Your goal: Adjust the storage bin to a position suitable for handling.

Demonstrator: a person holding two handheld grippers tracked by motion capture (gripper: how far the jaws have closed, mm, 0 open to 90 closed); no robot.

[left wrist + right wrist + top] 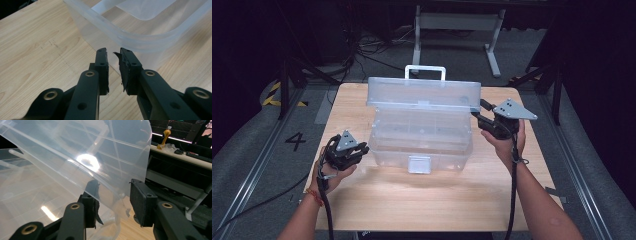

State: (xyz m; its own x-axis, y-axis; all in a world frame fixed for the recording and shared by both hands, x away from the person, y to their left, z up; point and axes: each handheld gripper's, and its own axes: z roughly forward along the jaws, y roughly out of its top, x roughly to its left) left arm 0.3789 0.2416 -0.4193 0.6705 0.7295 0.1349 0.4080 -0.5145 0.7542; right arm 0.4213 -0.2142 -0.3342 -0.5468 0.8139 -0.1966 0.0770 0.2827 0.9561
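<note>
Right fingers (113, 202) straddle lid (424, 92) edge (left fingers (113, 68) empty, near-closed).

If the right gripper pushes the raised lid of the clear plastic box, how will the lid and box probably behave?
The lid looks thin and clear, so it will probably flex a little and swing on its back edge. The box seems to hold almost nothing, so it is likely light and may slide on the smooth wooden table. The glossy plastic could slip between the right gripper's pads.
</note>
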